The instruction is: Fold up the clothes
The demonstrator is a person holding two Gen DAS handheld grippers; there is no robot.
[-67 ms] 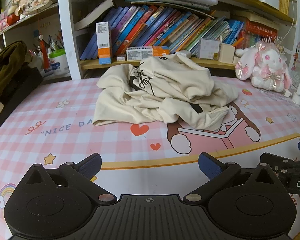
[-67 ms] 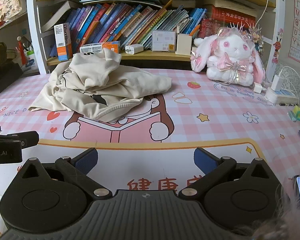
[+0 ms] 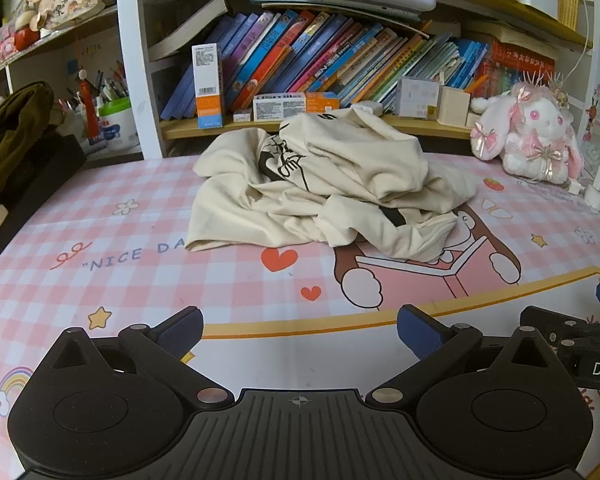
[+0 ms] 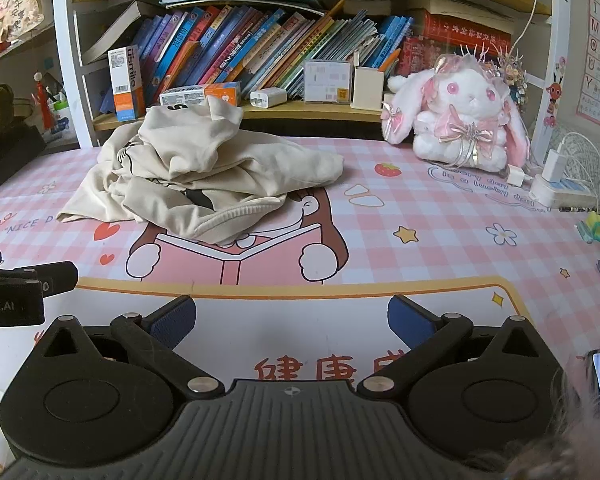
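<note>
Cream cotton, crumpled into a loose heap, is the garment (image 3: 324, 188) to be folded: a pale top with a black line drawing on it, lying on the pink checked table mat (image 3: 112, 276). Taking that heap as the landmark, the bookshelf (image 3: 340, 60) of slanted books stands right behind it, its lower board just past the cloth's highest fold. To the right of the heap, well apart from it, sits a white and pink plush rabbit (image 4: 464, 116), and beyond the rabbit a white power strip (image 4: 560, 192) with plugged chargers. In front of the heap, nearer the cameras, both tools hover over the mat and touch no cloth. The left gripper (image 3: 300, 334) has its blue-padded fingers spread wide with only bare mat between them. The right gripper (image 4: 290, 318) is likewise spread wide and holds nothing, and it lies to the right of the left one.
</note>
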